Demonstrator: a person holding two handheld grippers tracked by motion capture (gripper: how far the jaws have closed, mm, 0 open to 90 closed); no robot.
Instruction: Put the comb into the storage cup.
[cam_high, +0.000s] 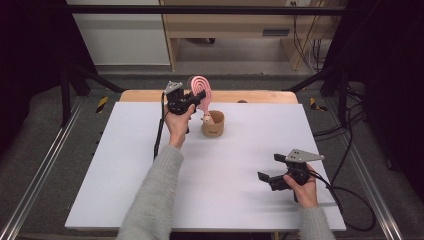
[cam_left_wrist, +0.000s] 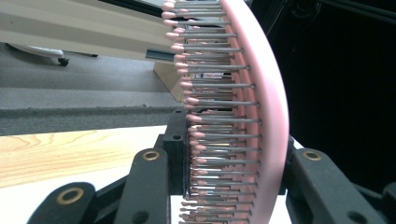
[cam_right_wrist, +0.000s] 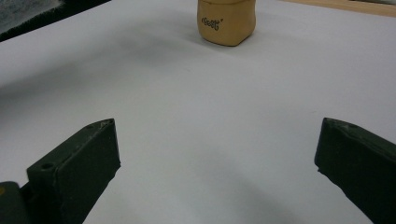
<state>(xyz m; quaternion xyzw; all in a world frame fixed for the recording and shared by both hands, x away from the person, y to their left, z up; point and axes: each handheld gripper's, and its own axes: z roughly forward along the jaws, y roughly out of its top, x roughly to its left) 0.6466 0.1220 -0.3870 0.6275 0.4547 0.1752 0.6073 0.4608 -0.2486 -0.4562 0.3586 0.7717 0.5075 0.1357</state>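
Your left gripper (cam_high: 196, 101) has its 2 jaws clamped on the pink hairbrush (cam_high: 201, 88) – held raised at the far table edge, handle end reaching down at the tan cup (cam_high: 214, 125), whose inside you cannot see – while your right gripper (cam_high: 268, 174) rests near you, jaws wide, holding nothing.

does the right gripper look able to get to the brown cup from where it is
Probably yes. The right gripper sits with its jaws open and nothing between them, and only bare white table lies between it and the brown cup. The left gripper holds the pink hairbrush just above the cup, which could crowd it.
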